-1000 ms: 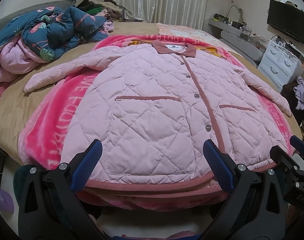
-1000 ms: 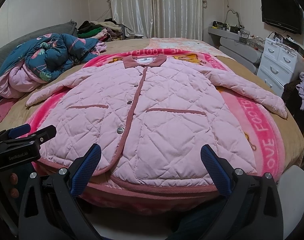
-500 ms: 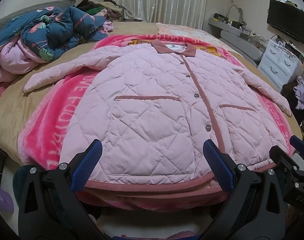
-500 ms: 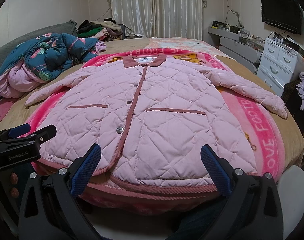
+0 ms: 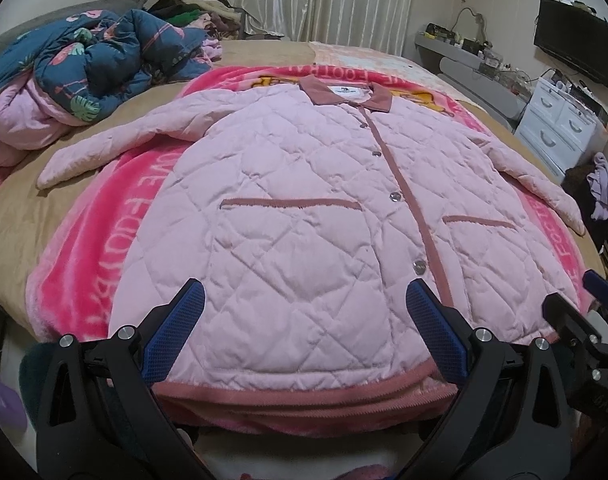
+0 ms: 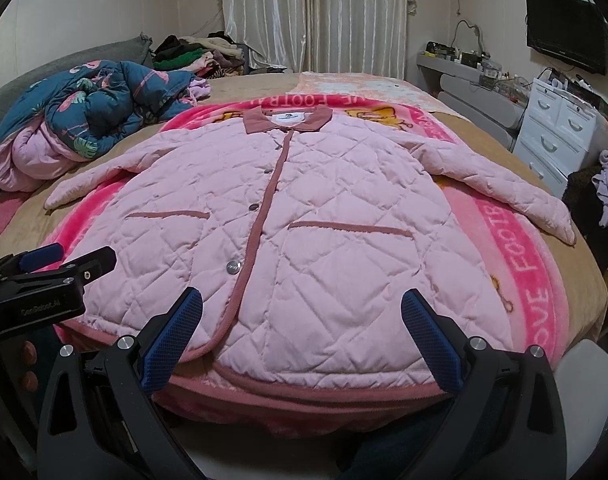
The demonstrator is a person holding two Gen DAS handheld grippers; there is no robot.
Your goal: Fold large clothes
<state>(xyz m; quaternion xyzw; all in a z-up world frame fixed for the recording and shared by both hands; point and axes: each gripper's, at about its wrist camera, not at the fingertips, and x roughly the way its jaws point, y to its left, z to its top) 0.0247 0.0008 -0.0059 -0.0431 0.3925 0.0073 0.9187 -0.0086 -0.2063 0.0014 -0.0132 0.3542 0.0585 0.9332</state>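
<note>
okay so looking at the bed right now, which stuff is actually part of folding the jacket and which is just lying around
Part of the job: pink quilted jacket, left gripper, right gripper.

Just lying about: blue flamingo duvet, clothes pile, pink blanket, television, white drawers.

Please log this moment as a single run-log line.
stage: pre-fold | jacket: flat, buttoned | left gripper: open, at hem | right gripper: open, at hem

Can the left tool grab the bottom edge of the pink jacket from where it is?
Probably yes. The left tool is open and empty, just before the pink jacket's bottom edge. Nothing lies between them, and the edge hangs free at the bed's near side.
</note>
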